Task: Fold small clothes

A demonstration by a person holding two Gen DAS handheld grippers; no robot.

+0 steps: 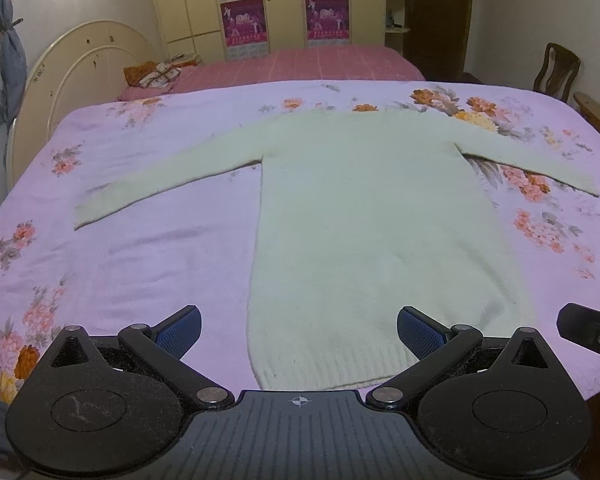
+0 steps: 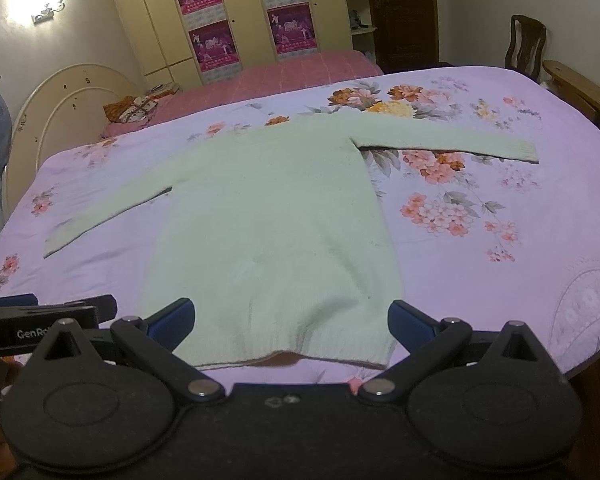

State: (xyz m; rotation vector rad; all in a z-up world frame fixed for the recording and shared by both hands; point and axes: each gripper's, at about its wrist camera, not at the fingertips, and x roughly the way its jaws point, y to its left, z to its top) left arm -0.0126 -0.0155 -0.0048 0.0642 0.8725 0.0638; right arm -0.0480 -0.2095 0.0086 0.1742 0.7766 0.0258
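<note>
A pale green knitted sweater (image 1: 364,216) lies flat on a lilac floral bedspread (image 1: 140,248), both sleeves spread out to the sides and its ribbed hem nearest me. My left gripper (image 1: 299,330) is open, hovering just before the hem's left part with nothing between its blue pads. In the right wrist view the same sweater (image 2: 268,216) fills the middle. My right gripper (image 2: 291,322) is open too, its fingers straddling the hem's right part without touching it. The left gripper's body (image 2: 40,320) shows at that view's left edge.
A second bed with a pink cover (image 1: 300,64) stands behind, with a cream headboard (image 1: 80,64) at left. Wardrobes with posters (image 1: 284,4) line the back wall. A wooden chair (image 1: 556,68) and wooden bed frame (image 2: 580,88) are at right.
</note>
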